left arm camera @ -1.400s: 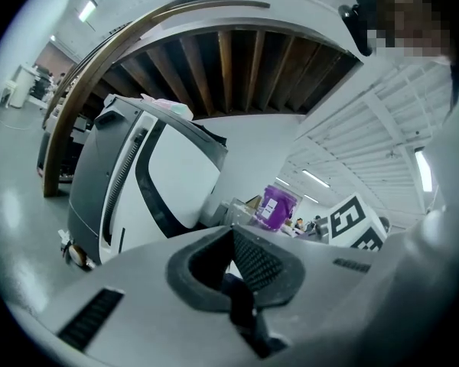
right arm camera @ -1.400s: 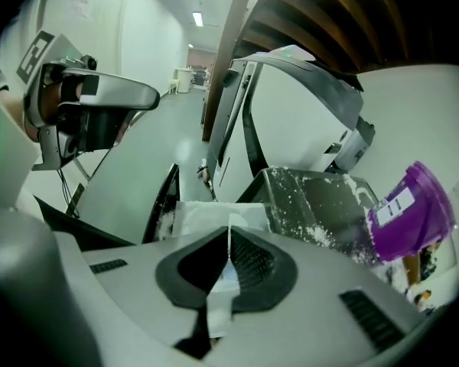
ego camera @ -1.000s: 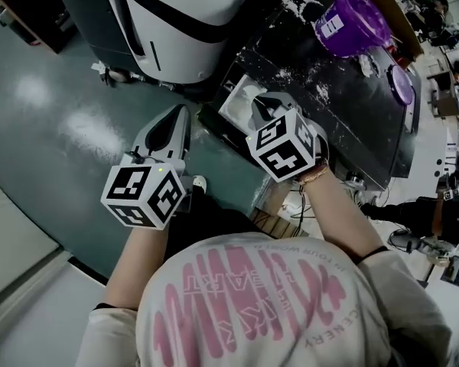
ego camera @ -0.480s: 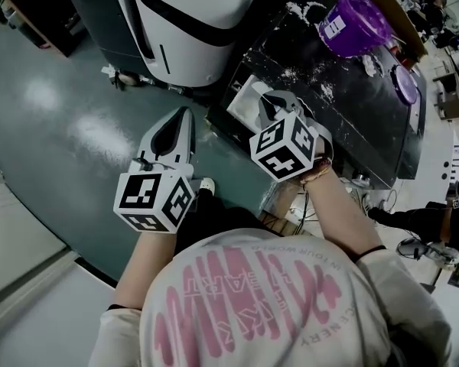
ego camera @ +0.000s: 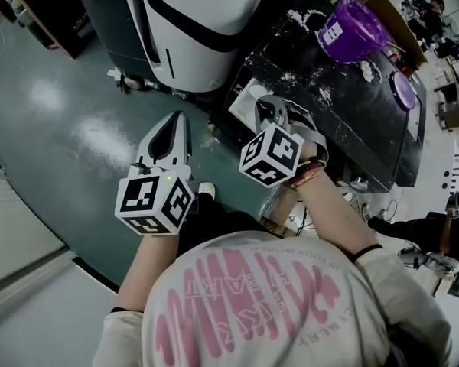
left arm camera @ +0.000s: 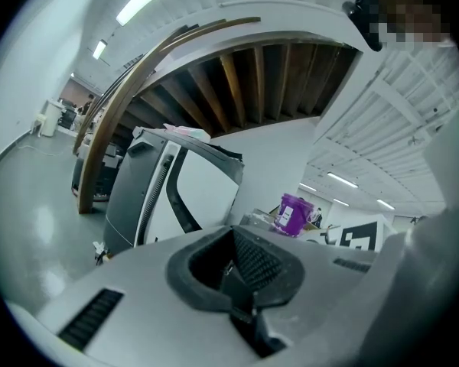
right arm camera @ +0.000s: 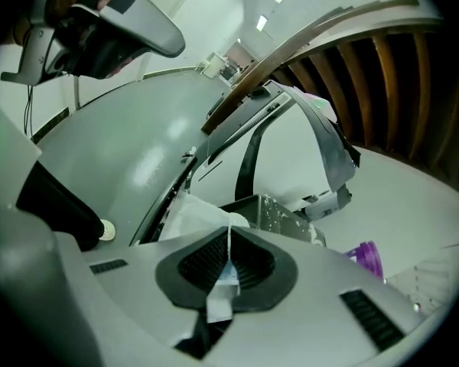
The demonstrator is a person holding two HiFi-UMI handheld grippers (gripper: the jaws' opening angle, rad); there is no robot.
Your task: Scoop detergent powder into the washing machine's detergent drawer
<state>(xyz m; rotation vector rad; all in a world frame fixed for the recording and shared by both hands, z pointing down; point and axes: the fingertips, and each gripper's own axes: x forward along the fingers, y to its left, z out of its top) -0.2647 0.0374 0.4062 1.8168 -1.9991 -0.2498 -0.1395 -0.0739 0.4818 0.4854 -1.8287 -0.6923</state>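
My right gripper (ego camera: 268, 104) hangs over the open detergent drawer (ego camera: 242, 99) at the front of the black, powder-dusted washing machine (ego camera: 352, 125). In the right gripper view its jaws (right arm camera: 229, 270) are shut on the thin white handle of a scoop (right arm camera: 229, 245), with the white-filled drawer (right arm camera: 201, 212) just beyond. The scoop's bowl is hidden. The purple detergent tub (ego camera: 350, 23) stands on the far end of the machine's top. My left gripper (ego camera: 181, 118) floats over the green floor left of the drawer, shut and holding nothing (left arm camera: 231, 270).
A large white and black machine body (ego camera: 191, 14) stands beyond the left gripper. A purple lid (ego camera: 403, 86) lies on the washing machine's right side. Spilled powder (ego camera: 321, 90) streaks the black top. A cardboard box (ego camera: 394, 10) sits behind the tub. The person's shoe (ego camera: 206, 189) is below the grippers.
The right gripper has rolled over the drawer, so its marker cube shows different faces. The left gripper has drifted a little toward the white machine.
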